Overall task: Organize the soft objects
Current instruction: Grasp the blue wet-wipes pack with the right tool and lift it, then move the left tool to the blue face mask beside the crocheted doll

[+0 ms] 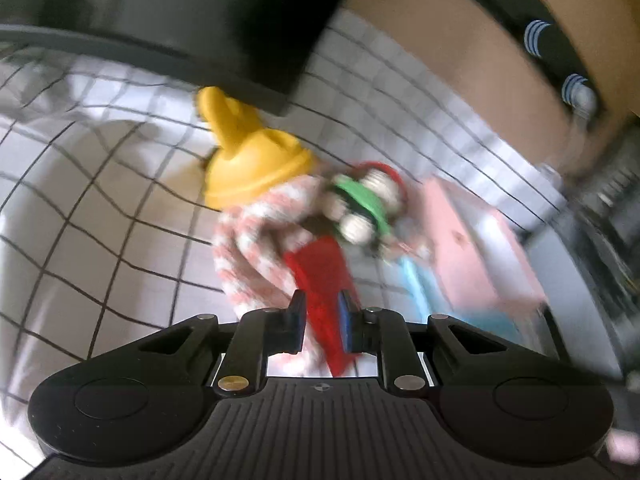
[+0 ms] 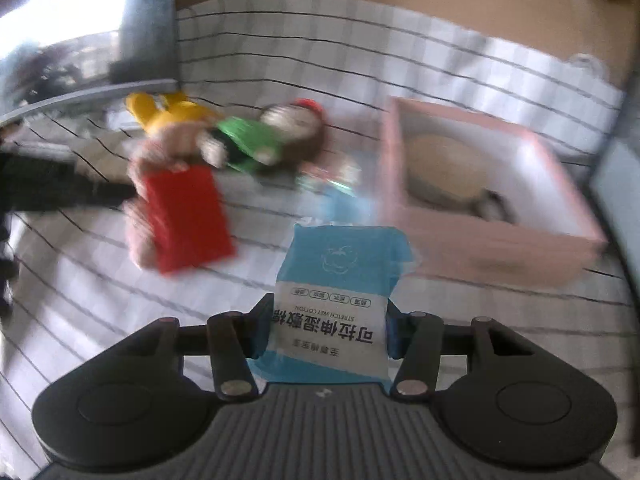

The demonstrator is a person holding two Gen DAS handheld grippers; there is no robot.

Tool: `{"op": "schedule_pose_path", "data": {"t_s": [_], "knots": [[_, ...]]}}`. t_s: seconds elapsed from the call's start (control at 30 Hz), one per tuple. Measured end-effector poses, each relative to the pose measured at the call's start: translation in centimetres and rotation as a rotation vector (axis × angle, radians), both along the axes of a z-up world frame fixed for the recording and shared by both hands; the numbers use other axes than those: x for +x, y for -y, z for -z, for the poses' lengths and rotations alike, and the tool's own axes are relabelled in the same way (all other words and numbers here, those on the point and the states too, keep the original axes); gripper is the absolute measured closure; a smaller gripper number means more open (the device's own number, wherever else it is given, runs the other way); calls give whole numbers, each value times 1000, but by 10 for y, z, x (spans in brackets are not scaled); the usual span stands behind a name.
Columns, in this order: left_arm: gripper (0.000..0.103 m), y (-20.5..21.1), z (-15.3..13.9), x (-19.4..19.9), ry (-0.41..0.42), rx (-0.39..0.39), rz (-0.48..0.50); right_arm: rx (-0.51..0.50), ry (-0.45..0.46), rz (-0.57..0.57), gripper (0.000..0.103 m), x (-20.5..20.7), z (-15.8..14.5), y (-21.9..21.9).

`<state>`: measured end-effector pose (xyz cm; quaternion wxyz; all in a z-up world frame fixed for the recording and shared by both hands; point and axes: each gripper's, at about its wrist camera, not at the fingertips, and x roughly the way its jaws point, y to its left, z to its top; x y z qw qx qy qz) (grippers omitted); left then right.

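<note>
A white cloth (image 2: 460,64) with a thin dark grid covers the surface, and a brown wall stands behind its far edge. Both views are blurred.

Our left gripper (image 1: 322,322) has its fingers pressed on a red pouch (image 1: 326,292). In the left view the pouch's long axis runs away from the gripper, up and a little left. In the right view the same pouch (image 2: 186,220) hangs above the left part of the cloth, its long axis tilted from upper left to lower right.

Our right gripper (image 2: 326,330) pinches a blue-white packet (image 2: 340,296) by its lower half. The packet stands upright between the fingers, with its long axis pointing away from us and its blue end far; the print reads upside down.

A yellow toy (image 2: 168,114), a striped pink plush (image 1: 250,248) and a green doll (image 2: 256,140) lie together near the far left of the cloth. A pink box (image 2: 480,248) sits open at the right side, with a beige round thing (image 2: 444,168) inside.
</note>
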<state>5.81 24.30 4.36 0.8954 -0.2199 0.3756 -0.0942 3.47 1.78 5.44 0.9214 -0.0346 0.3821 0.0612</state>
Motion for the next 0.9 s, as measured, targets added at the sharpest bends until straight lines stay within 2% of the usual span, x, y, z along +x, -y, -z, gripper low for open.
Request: {"op": "schedule_pose_path", "data": {"t_s": [0.17,0.27,0.33,0.43,0.5,0.57,0.63,0.67,0.73,0.8,0.9], "knots": [[84,5,18,20,5,-91,-185,-6,9,13,51,-37,11,64],[84,15,22,24,57,-148,-177,11,22,19,51,-50,20,101],[84,35,16,18,100,-123,-94,52,27,23,50,-54,25,120],[84,81,0,-6,174,-71,164,92,21,6,48,-54,33,140],[81,112,-6,-24,168,-1,332,91,27,11,45,-53,37,145],[80,138,-9,-39,148,123,420,109,40,18,42,-51,39,148],[80,148,-11,-47,142,172,460,120,46,11,39,-49,45,149],[80,147,-11,-48,137,175,458,112,48,10,38,-49,47,149],[80,141,-12,-46,101,176,389,112,52,28,35,-49,52,148],[80,133,-11,-40,56,166,289,144,59,54,29,-49,56,150],[80,124,-8,-28,-28,95,159,134,91,45,23,-52,61,149]]}}
